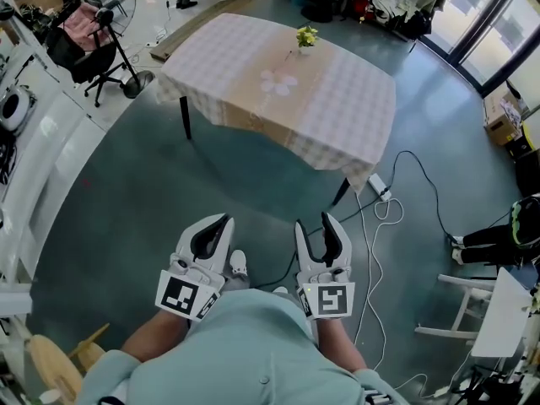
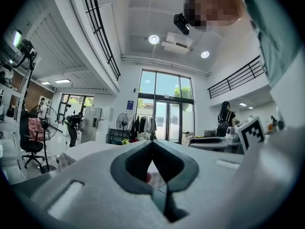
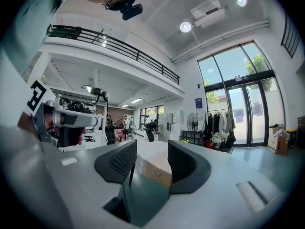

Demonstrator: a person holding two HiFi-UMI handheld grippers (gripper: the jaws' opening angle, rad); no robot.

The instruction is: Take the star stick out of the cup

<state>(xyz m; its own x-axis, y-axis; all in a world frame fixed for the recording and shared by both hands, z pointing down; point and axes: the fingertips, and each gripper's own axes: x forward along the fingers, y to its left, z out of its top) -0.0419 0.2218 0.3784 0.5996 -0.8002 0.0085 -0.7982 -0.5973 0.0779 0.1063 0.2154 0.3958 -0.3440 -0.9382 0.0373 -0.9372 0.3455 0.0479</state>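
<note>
L hand-held gripper (image 1: 224, 219): jaws together, nothing in them. R hand-held gripper (image 1: 315, 221): jaws apart, empty. Both over floor (image 1: 152, 192). Star stick (image 1: 305, 34) in cup (image 1: 303, 47) on counter (image 1: 354, 116), well apart from both.

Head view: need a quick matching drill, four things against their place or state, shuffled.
Things:
1. left gripper
2. right gripper
3. cup
4. power strip

Places or states:
A. on the floor, by a leg of the table
B. jaws apart, nothing between them
C. on the far side of the table, with the star stick standing in it
D. jaws together at the tips, nothing held

Pairs: 1-D, 2-B, 3-C, 4-A.
</note>
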